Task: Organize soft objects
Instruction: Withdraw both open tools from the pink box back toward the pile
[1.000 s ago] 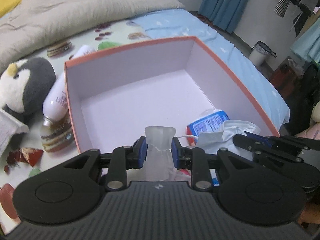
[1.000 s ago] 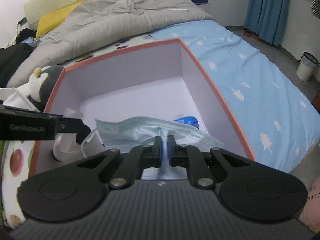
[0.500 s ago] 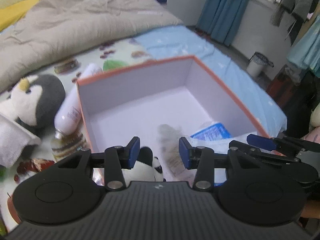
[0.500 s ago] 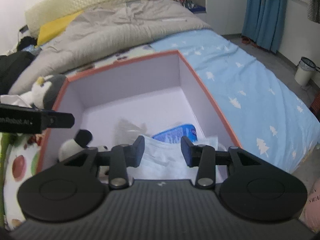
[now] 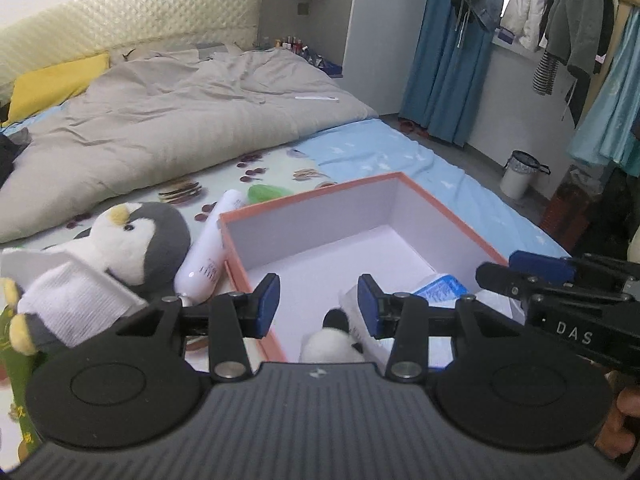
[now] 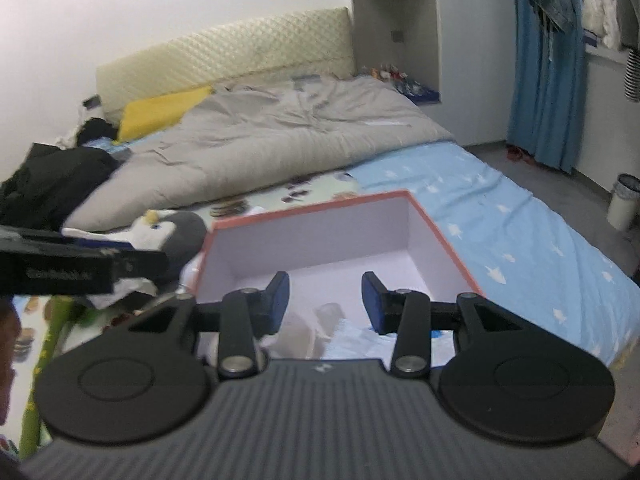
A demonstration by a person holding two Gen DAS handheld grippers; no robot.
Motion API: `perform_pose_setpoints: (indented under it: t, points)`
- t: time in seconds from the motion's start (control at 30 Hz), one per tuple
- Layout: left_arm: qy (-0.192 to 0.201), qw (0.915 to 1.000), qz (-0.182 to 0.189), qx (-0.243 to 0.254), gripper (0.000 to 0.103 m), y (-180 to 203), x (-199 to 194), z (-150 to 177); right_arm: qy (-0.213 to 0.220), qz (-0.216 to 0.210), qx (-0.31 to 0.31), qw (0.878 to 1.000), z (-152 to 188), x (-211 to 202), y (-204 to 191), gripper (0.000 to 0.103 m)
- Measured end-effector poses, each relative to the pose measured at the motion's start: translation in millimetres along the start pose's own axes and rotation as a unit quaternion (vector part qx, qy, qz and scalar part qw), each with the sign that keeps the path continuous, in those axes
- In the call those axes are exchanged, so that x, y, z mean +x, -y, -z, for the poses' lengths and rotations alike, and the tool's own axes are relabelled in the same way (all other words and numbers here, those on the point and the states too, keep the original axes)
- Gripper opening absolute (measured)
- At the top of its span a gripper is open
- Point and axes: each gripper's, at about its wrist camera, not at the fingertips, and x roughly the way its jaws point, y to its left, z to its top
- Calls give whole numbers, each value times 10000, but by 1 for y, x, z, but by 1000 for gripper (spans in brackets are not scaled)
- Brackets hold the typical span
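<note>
Both the left gripper (image 5: pixel 318 300) and right gripper (image 6: pixel 325 300) are held half open and empty above the orange-rimmed box (image 5: pixel 452 216) at frame centre, so the plush penguin (image 5: pixel 140 240), lying centre-left, is judged next to be grasped.

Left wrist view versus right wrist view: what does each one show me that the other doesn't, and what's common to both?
Only the left wrist view shows the white bottle lying against the box's left wall, the folded white sock beside the penguin, the small panda plush inside the box, and the right gripper at the right edge.

Only the right wrist view shows the black clothing piled beside the quilt and the left gripper entering from the left.

Both show the orange-rimmed box, the penguin plush, the grey quilt, and open, empty jaws.
</note>
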Motion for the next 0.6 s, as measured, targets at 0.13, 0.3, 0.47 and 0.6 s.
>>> perform_pose_setpoints:
  t: [0.13,0.3,0.47,0.6]
  points:
    - [97,9999,-78,-118,49,-14,-19,17,125,-116,-49,9998,7,-9,-16,43]
    - [251,9989,-262,-284,49,-29,-38,39,132,-172,-76,9997,19,-17,-35,43]
    - [296,9978,-384,-453,49,-47,-52,59,177,-363,-80,9992,33,-26,-53,43]
    - [299,9964,-495,-615,49,-58,-61,76,138,-429,-143,9989,43,-30,-68,43]
